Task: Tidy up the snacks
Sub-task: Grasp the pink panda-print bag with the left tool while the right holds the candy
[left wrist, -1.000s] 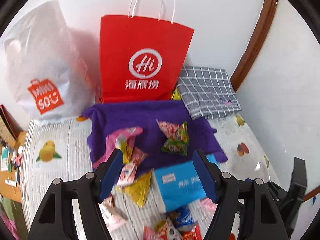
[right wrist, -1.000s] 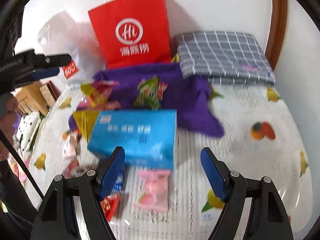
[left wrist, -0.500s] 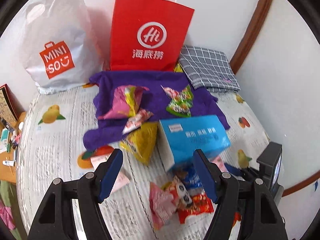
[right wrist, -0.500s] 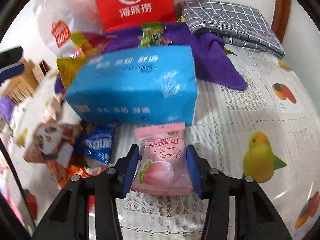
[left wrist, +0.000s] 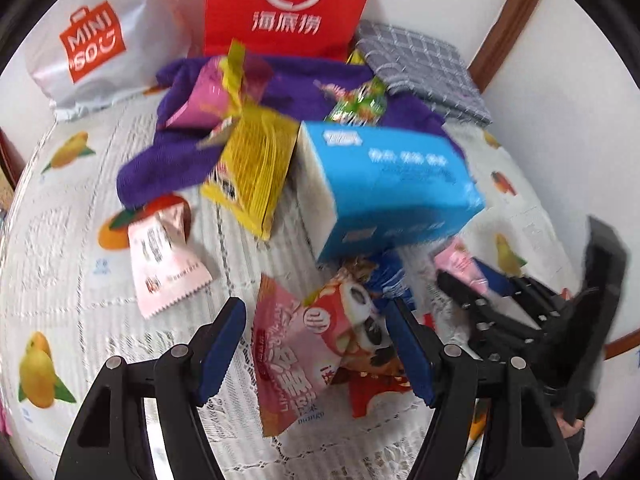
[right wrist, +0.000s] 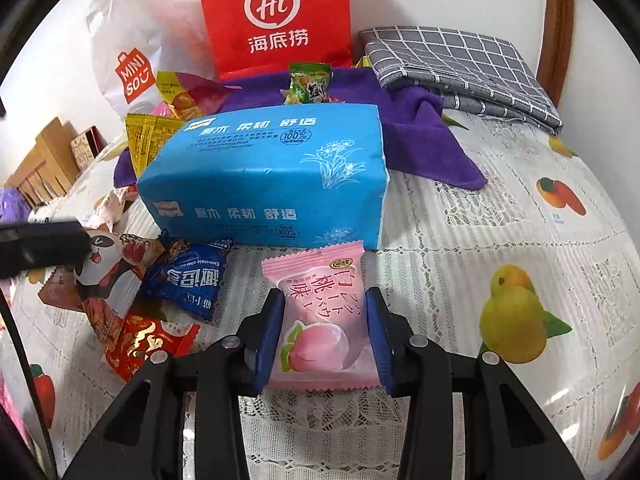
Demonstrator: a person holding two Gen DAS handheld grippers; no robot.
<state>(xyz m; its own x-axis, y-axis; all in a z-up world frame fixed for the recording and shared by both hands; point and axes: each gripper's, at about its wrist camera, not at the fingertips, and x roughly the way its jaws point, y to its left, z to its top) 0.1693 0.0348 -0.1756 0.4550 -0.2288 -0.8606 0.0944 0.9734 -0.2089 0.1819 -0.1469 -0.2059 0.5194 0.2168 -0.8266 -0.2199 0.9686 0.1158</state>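
Observation:
In the right wrist view my right gripper (right wrist: 325,300) has its jaws closing on a pink peach candy packet (right wrist: 320,320), the blue pads pressing its two sides on the tablecloth. A blue tissue pack (right wrist: 272,184) lies just behind it. My left gripper (left wrist: 316,320) is open, low over a pile of snacks: a pink packet (left wrist: 280,360) and a panda-print packet (left wrist: 356,320) sit between its fingers, untouched. A yellow packet (left wrist: 252,168) and a pale pink packet (left wrist: 164,256) lie further left. The right gripper (left wrist: 480,292) shows at the right in the left wrist view.
A red paper bag (right wrist: 276,16) and a white plastic bag (right wrist: 128,52) stand at the back wall. A purple towel (right wrist: 420,132) holds a green packet (right wrist: 310,88). A grey checked cloth (right wrist: 460,64) lies back right. Blue and red packets (right wrist: 188,280) sit left of the peach packet.
My right gripper came down and its jaws went from wide open to closed around the pink peach packet. My left gripper dropped lower and forward over the snack pile, staying open.

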